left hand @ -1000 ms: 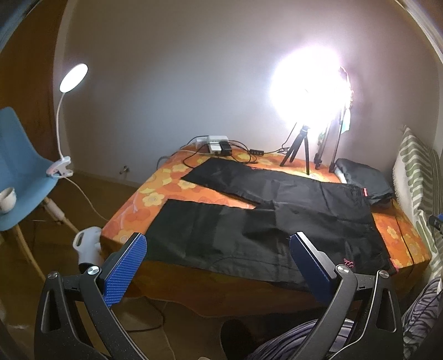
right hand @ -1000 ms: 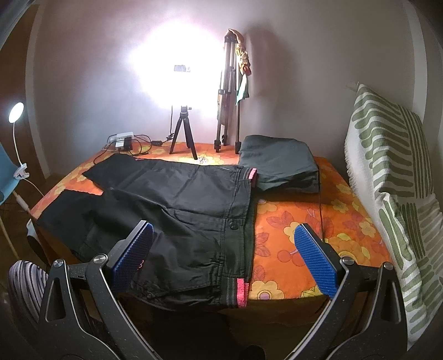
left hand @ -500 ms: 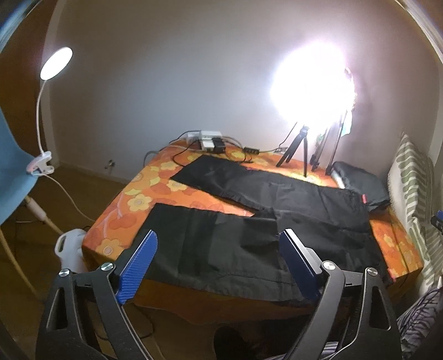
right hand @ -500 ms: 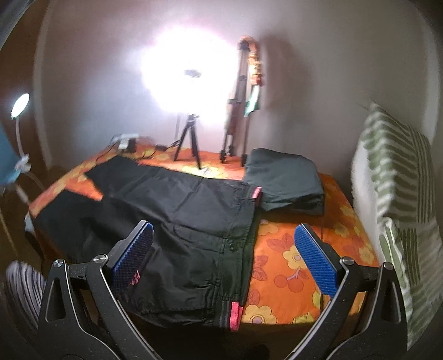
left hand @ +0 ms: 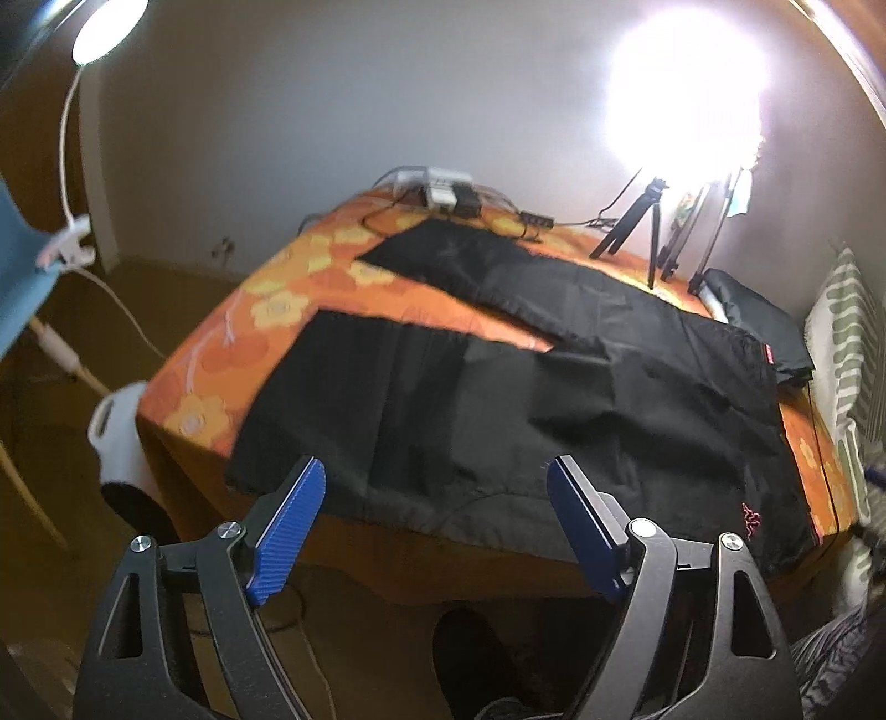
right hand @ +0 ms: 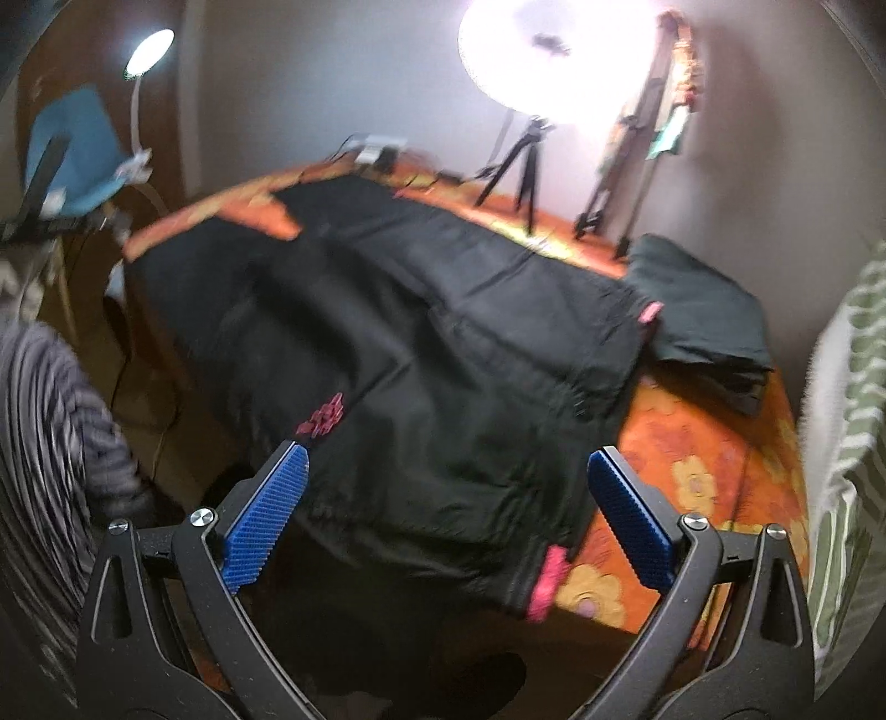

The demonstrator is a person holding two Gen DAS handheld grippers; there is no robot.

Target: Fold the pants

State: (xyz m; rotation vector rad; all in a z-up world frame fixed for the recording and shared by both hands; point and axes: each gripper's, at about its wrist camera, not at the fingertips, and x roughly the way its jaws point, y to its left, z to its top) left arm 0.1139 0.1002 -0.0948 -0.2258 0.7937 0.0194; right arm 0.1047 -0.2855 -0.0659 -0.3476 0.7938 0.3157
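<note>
Black pants (left hand: 554,399): spread flat and unfolded on a bed with an orange flowered cover (left hand: 277,310); two legs splayed toward the far left corner, cover showing between them; waistband with pink tabs (right hand: 545,581) at the right, near the bed's front edge; small pink logo (right hand: 321,418) on the near leg.

Left gripper (left hand: 434,515): above the near leg's front hem, clear of the cloth; jaws apart, having just been closing, nothing between the blue pads (left hand: 288,526).

Right gripper (right hand: 443,509): above the waist end of the pants, clear of the cloth; jaws wide apart, nothing held.

Folded dark garment (right hand: 703,315): on the cover just beyond the waistband, at the far right.

Small black tripod (left hand: 637,221): on the bed's far edge under a glaring round light (left hand: 681,94); taller folded stands beside it.

White power strip (left hand: 443,185): with cables, at the far end.

Striped green and white cushion (right hand: 853,399): right of the bed.

Clip lamp (left hand: 105,27): lit, fixed to a blue chair (right hand: 72,149) at the left.

Person's striped clothing (right hand: 50,443): at the near left edge of the right view; image blurred.
</note>
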